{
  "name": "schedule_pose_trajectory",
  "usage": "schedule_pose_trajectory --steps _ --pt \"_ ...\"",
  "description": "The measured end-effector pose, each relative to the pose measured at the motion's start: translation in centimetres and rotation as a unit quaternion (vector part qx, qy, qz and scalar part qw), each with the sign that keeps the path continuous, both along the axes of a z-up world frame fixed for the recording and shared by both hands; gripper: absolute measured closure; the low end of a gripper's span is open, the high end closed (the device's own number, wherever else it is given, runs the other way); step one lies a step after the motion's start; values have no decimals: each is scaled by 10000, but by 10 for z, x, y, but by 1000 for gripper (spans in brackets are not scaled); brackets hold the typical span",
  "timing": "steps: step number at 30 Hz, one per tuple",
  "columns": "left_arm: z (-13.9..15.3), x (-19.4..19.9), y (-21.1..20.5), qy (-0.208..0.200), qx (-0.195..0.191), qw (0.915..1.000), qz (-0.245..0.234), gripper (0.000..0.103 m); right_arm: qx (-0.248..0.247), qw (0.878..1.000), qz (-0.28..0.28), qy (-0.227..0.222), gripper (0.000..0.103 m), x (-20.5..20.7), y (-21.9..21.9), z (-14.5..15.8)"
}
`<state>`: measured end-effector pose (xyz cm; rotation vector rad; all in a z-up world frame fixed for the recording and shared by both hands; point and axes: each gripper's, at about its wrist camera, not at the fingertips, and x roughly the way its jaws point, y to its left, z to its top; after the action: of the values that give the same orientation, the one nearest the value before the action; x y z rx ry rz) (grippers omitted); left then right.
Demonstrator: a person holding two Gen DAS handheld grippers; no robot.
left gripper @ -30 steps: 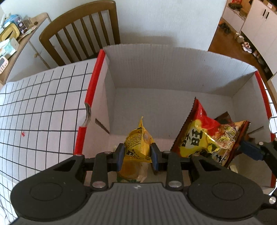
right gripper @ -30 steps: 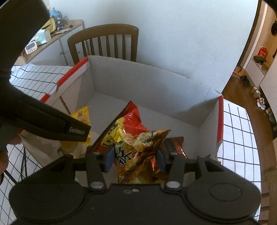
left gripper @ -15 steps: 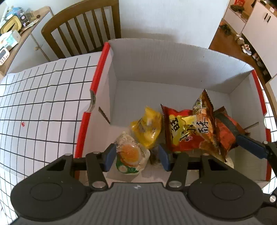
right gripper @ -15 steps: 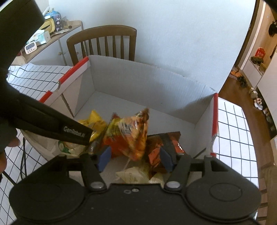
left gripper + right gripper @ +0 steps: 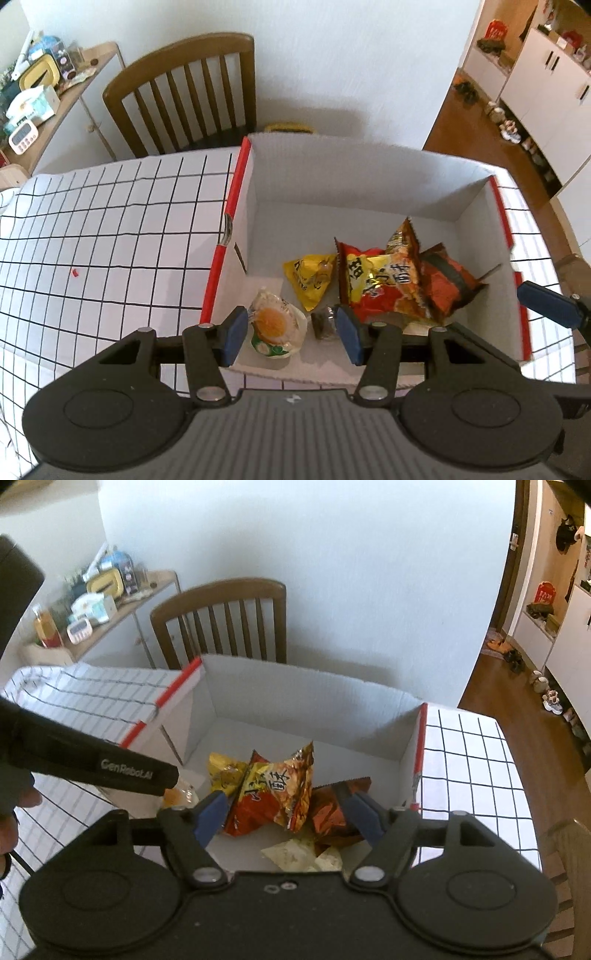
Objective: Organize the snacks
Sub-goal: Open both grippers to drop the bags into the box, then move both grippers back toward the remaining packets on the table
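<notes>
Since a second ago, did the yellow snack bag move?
Yes. The yellow snack bag left the left gripper, whose jaws have just been opening, and now lies on the floor of the box.

Yellow pack [image 5: 311, 278], red-orange bags [image 5: 384, 280], egg-print pouch [image 5: 276, 325], maybe more, lie loose in white box [image 5: 354, 181].

Setting: a home, dining area. Table with a white cloth [image 5: 110, 236] ruled in black squares; wooden slat-back chair [image 5: 188, 92] pushed against a plain white wall. Sideboard [image 5: 122, 616] at left, top crowded with household bits: a small digital clock [image 5: 22, 134], tissues, bottles. Wood floor [image 5: 491, 686] runs to a hallway with white cupboards [image 5: 546, 85] and shoes [image 5: 513, 655] lined along them
</notes>
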<state>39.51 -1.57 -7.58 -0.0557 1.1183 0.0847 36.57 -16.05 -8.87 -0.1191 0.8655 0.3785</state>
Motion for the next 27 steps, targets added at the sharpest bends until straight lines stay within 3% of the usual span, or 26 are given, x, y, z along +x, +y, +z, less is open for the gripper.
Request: schedule_pose_trajectory --steps 12,14,17,27 --pt "45 -49 -5 -568 -134 9981 -213 50 432 9986 -25 -296 20 -34 -22 38" --pt "52 -59 -7 -676 -152 9973 -239 45 511 9982 -7 -321 20 -40 -26 42" --pt "62 -72 -9 -840 -169 9959 -298 45 595 9974 66 -394 18 -51 -31 48" --pt "71 -120 -12 -1189 -127 9919 -417 42 848 9948 238 -515 18 -86 -44 53"
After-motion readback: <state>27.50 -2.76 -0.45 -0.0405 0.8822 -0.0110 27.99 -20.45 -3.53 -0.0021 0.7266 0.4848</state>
